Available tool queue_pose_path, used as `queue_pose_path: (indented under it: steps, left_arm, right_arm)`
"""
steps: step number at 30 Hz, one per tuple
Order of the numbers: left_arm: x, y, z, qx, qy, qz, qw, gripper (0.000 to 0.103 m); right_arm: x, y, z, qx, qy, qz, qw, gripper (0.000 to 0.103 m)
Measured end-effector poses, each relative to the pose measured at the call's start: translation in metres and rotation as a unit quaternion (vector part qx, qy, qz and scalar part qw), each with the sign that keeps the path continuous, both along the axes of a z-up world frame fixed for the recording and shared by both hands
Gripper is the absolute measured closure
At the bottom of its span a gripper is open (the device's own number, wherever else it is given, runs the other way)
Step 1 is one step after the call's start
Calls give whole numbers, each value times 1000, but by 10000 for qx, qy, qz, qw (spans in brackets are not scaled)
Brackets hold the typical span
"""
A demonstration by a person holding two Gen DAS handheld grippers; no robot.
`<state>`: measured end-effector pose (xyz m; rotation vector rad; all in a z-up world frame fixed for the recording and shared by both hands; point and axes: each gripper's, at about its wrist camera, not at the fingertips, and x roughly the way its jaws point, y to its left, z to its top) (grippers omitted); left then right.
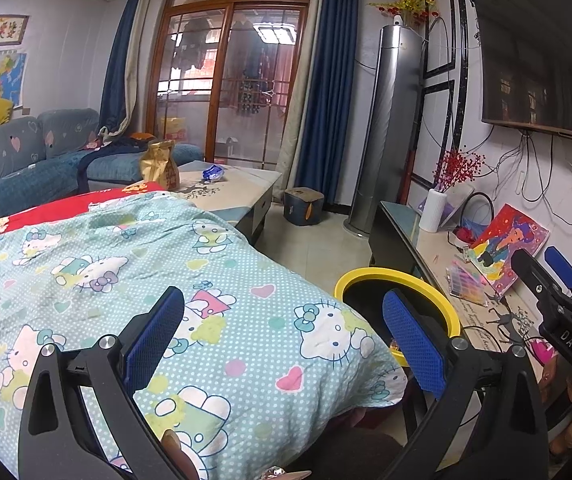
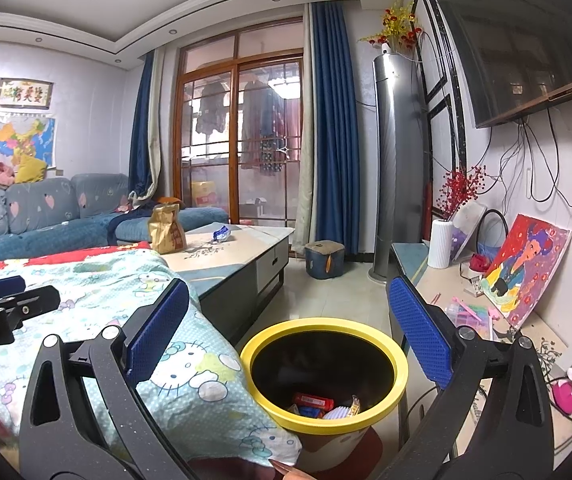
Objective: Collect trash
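Left wrist view
Your left tongs (image 1: 283, 334): spread wide, nothing between the blue pads; they hang over the cartoon-cat quilt (image 1: 133, 280).
Quilt: light blue, dotted, draped over a raised bulk that fills the lower left; a red cloth (image 1: 45, 210) shows at its far edge.
Trash bin (image 1: 444, 300): yellow rim and dark inside, at the quilt's right edge, partly hidden behind your right-hand pad.
Your right tongs (image 1: 554, 270): seen at the far right edge, above the TV-side surface (image 1: 442, 248); how far they are spread cannot be told from here.
Coffee surface (image 1: 241, 184): beyond the quilt; a gold snack bag (image 1: 159, 164) stands upright at its near left corner, a crumpled blue wrapper (image 1: 213, 173) lies farther along, well apart from the bag.

Right wrist view
Your right tongs (image 2: 288, 332): spread wide, empty, poised above the trash bin (image 2: 400, 376).
Bin contents: a red packet (image 2: 313, 401) and other wrappers lie at the bottom.
Bin position: on the floor, touching the quilt's (image 2: 97, 280) hanging edge on its left, the TV-side surface (image 2: 450, 280) on its right.
Your left tongs (image 2: 5, 292): tips enter at the left edge, over the quilt.
Gold snack bag (image 2: 167, 229) and blue wrapper (image 2: 221, 234): both on the coffee surface (image 2: 253, 240), well apart from the bin.
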<state>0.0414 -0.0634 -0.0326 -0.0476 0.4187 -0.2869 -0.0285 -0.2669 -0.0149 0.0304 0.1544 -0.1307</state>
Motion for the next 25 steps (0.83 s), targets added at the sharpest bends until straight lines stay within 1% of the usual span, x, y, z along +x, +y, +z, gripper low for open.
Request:
queue_pose_path:
  steps: [8,11,14,15,17,18,20,21,22,23,24,25]
  left_arm:
    - [0,3,0,-17,20,53,10000,6]
    - [2,12,-1,-118,74,77,9999,6]
    - [6,35,-1,-304,238,274,9989,6]
    - [8,45,-1,-345,299,397,9982,6]
    - [16,84,-5,-421,479,890,9940,6]
    - [19,104,-7,-435,561,1178,9905,6]
    - [21,167,-13,-385,687,2066,9753,6]
    - [21,190,-16,-317,758,2403,9672,6]
    - [19,228,-22,-215,922,2947,9509,6]
    - [15,257,-27,-200,1052,3291,9382,6]
    - [11,286,-34,-178,1219,3639,9232,6]
    - [2,325,-44,-177,1448,4133,8988,6]
  right_arm:
    - [1,1,1,-1,22,67,10000,11]
    - [4,8,1,55,57,205,9998,11]
    - [13,25,10,130,40,599,9981,11]
    - [20,36,16,180,50,865,9961,11]
    - [34,61,24,189,127,1375,9902,11]
    - [46,87,30,190,236,1854,9822,11]
    - [63,125,35,242,379,2479,9677,11]
    - [80,163,37,311,652,2942,9530,11]
    - [90,187,36,322,874,3214,9423,11]
    - [108,230,30,316,1285,3678,9204,11]
    - [118,259,24,239,1587,3892,9071,11]
    - [128,297,14,98,1965,4095,8909,11]
